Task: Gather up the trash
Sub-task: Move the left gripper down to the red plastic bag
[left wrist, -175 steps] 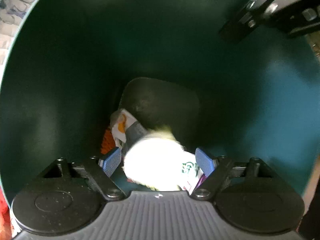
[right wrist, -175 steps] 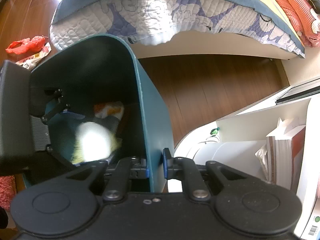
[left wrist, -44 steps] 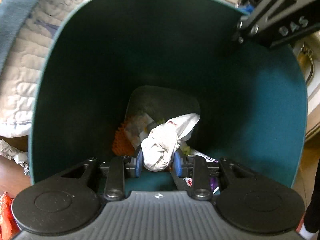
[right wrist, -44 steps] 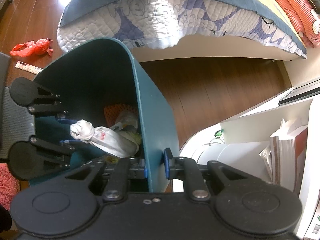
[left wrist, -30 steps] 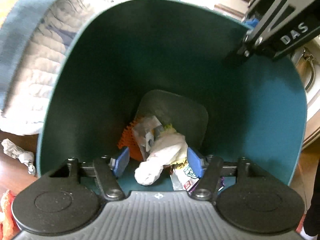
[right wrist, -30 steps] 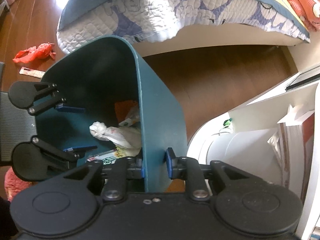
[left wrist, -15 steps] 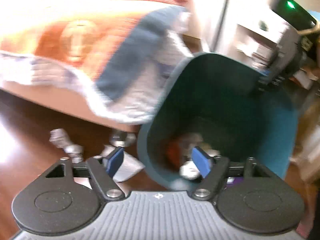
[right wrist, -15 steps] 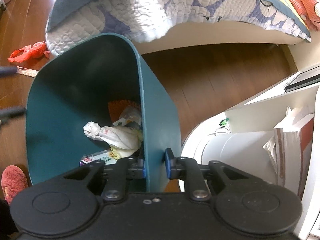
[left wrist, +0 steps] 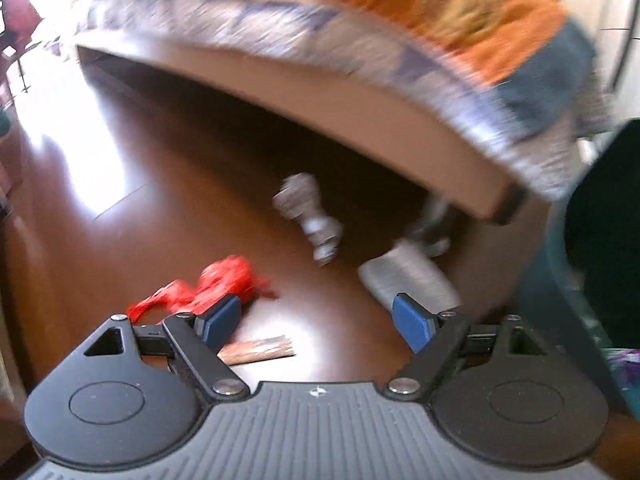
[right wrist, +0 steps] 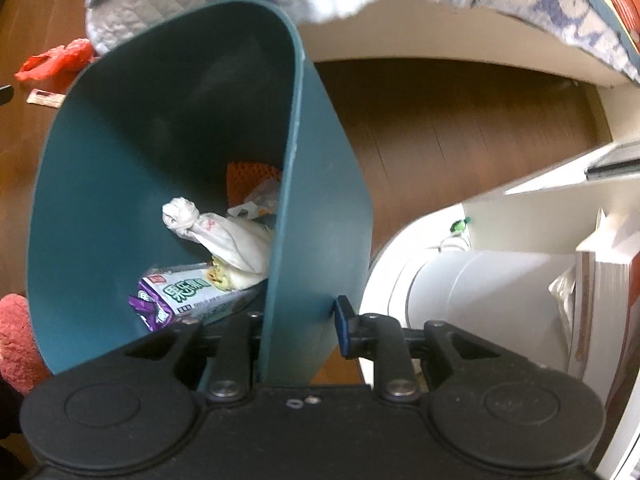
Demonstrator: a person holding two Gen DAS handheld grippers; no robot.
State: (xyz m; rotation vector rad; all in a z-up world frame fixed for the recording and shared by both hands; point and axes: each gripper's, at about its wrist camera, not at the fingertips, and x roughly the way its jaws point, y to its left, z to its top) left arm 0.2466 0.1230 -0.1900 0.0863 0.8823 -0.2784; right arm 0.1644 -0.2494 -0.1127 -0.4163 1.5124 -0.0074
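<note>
The teal trash bin [right wrist: 160, 120] stands tilted by the bed, and my right gripper [right wrist: 300, 320] is shut on its near wall, jaws easing open slightly with the pads still on it. Inside lie a knotted white bag [right wrist: 224, 236], a purple-green snack packet [right wrist: 180, 292] and orange mesh [right wrist: 248, 176]. My left gripper [left wrist: 314, 316] hangs over the floor, jaws opening, nothing between them. Ahead of it lie a red plastic bag [left wrist: 216, 284], a brown strip wrapper [left wrist: 256, 350], crumpled grey paper [left wrist: 310, 212] and a flat white wrapper [left wrist: 412, 276].
The bed [left wrist: 360, 80] with its hanging quilt overhangs the dark wood floor behind the trash. The bin's edge [left wrist: 560, 280] fills the right of the left wrist view. A white shelf unit [right wrist: 520, 280] with books stands right of the bin; a red fuzzy thing [right wrist: 16, 336] lies left.
My left gripper opened and dropped the knotted white bag into the bin, then pulled out and swung left over the floor trash. The right gripper has kept its hold on the bin.
</note>
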